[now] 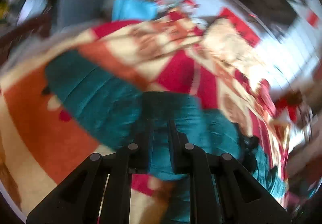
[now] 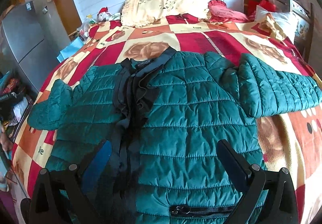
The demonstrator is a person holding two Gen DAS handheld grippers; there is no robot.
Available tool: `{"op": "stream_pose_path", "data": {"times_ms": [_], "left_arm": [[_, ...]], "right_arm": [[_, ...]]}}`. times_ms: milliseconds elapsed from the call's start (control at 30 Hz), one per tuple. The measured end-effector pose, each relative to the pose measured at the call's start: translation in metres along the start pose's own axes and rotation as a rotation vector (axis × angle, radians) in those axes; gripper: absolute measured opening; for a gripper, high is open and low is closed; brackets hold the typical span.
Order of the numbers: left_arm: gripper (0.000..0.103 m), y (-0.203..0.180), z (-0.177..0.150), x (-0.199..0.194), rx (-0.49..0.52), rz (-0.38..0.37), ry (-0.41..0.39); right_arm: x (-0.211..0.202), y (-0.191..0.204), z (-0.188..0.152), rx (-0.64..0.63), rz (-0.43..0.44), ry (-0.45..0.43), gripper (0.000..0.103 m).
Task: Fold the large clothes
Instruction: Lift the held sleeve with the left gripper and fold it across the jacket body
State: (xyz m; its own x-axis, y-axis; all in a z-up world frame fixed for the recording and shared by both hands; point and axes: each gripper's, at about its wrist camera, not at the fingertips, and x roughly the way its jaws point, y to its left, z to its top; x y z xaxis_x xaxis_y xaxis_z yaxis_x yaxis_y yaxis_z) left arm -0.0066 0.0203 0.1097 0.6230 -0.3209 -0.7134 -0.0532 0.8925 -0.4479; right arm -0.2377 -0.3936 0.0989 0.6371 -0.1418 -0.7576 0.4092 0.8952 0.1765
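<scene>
A teal quilted jacket (image 2: 193,107) lies front up on a bed, collar at the far end, black ruffled placket down the middle. Its right sleeve (image 2: 281,87) is spread out to the side; the left sleeve (image 2: 52,103) lies bunched up. My right gripper (image 2: 163,149) is open, hovering just above the jacket's lower front with a finger on each side. In the blurred left wrist view my left gripper (image 1: 161,107) is shut on a fold of the teal jacket (image 1: 96,99) and holds it above the bed.
The bed carries a red, cream and orange patchwork blanket (image 2: 211,40). A cream pillow (image 2: 161,8) and a red cushion (image 2: 223,10) lie at the head. A grey fridge (image 2: 22,42) stands at the left and a chair with clutter (image 2: 281,4) at the far right.
</scene>
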Motion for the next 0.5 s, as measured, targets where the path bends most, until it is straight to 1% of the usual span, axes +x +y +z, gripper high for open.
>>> {"op": "stream_pose_path", "data": {"times_ms": [33, 67, 100, 133, 167, 233, 367, 400, 433, 500], "left_arm": [[0.017, 0.017, 0.003, 0.006, -0.045, 0.014, 0.006], [0.031, 0.033, 0.007, 0.011, -0.089, 0.028, 0.006], [0.041, 0.047, 0.009, 0.014, -0.124, 0.04, -0.001], [0.058, 0.064, 0.012, 0.018, -0.167, 0.054, -0.015], [0.065, 0.082, 0.015, 0.021, -0.216, 0.068, -0.033], [0.066, 0.111, 0.02, 0.026, -0.298, 0.106, -0.056], [0.066, 0.144, 0.03, 0.049, -0.373, 0.197, -0.031], [0.066, 0.149, 0.032, 0.054, -0.383, 0.203, -0.029], [0.067, 0.149, 0.036, 0.056, -0.361, 0.225, -0.078], [0.067, 0.148, 0.044, 0.067, -0.342, 0.261, -0.073]], "right_arm": [[0.001, 0.0, 0.0, 0.003, 0.002, 0.002, 0.103], [0.002, 0.0, 0.0, 0.004, 0.003, 0.004, 0.103], [0.003, 0.001, 0.0, 0.003, 0.003, 0.007, 0.103], [0.005, 0.002, 0.0, 0.001, 0.004, 0.009, 0.103], [0.007, 0.003, 0.0, -0.003, 0.004, 0.012, 0.103], [0.012, 0.007, 0.001, -0.011, 0.004, 0.02, 0.103], [0.025, 0.014, 0.003, -0.018, 0.008, 0.042, 0.103], [0.029, 0.015, 0.004, -0.02, 0.01, 0.048, 0.103], [0.031, 0.017, 0.004, -0.022, 0.012, 0.051, 0.103], [0.035, 0.021, 0.006, -0.03, 0.013, 0.054, 0.103]]}}
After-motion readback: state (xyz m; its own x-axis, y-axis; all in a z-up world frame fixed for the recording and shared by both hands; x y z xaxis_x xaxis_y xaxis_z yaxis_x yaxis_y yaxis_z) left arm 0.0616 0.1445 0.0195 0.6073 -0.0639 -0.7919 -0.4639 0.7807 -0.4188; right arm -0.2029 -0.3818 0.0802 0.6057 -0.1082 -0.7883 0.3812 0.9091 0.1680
